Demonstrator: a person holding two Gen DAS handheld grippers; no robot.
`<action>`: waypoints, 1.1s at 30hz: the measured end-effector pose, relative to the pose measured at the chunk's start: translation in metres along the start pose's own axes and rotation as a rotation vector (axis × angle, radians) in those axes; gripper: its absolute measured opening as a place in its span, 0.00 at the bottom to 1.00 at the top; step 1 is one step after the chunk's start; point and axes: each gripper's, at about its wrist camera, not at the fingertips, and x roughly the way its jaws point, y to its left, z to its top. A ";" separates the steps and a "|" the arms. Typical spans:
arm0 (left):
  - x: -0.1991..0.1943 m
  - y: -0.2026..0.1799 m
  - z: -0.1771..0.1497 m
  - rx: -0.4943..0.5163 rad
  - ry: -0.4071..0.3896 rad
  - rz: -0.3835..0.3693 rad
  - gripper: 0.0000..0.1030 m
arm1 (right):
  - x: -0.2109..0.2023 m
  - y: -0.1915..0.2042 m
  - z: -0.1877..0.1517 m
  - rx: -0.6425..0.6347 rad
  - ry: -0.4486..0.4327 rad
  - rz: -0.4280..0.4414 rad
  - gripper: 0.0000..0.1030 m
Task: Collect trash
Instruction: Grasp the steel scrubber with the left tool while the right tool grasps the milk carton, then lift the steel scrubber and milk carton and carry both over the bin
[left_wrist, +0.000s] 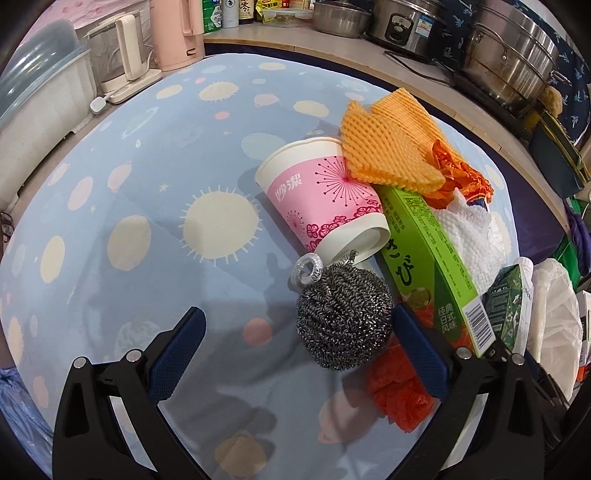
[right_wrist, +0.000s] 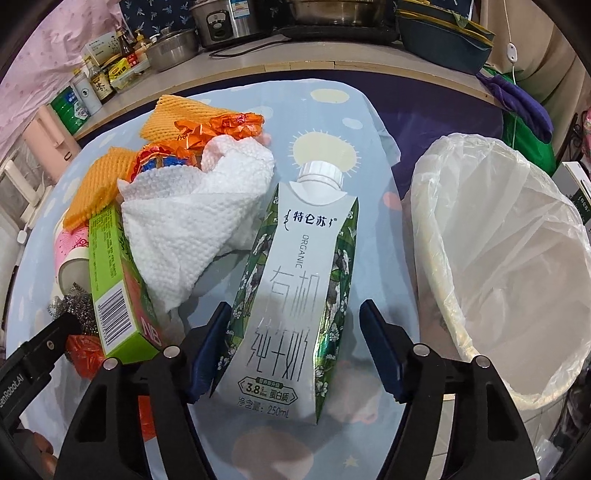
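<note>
Trash lies on a blue spotted tablecloth (left_wrist: 155, 192). My left gripper (left_wrist: 295, 328) is open; a steel wool scrubber (left_wrist: 343, 317) sits between its fingers, close to the right one. Beyond lie a pink paper cup (left_wrist: 325, 192) on its side, orange foam netting (left_wrist: 388, 144), a green box (left_wrist: 436, 266), a white paper towel (left_wrist: 469, 232) and a red plastic scrap (left_wrist: 399, 387). My right gripper (right_wrist: 295, 325) is open around a white-and-green milk carton (right_wrist: 291, 280) lying flat. A bin lined with a clear bag (right_wrist: 517, 266) stands to its right.
A kettle (left_wrist: 122, 55), a pink appliance (left_wrist: 177, 33), bottles, a rice cooker (left_wrist: 406, 22) and steel pots (left_wrist: 509, 62) line the counter behind the table. A grey dish rack (left_wrist: 40, 99) stands at the left. The left gripper's body (right_wrist: 33, 354) shows in the right wrist view.
</note>
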 end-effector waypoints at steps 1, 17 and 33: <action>0.000 0.000 0.000 -0.002 0.000 -0.003 0.94 | 0.001 0.000 -0.001 0.001 0.004 0.002 0.60; -0.016 -0.004 -0.007 0.025 0.029 -0.181 0.36 | -0.015 -0.011 -0.010 -0.003 -0.016 0.018 0.48; -0.063 0.010 -0.014 0.059 -0.048 -0.135 0.26 | -0.071 -0.032 -0.010 0.022 -0.133 0.046 0.48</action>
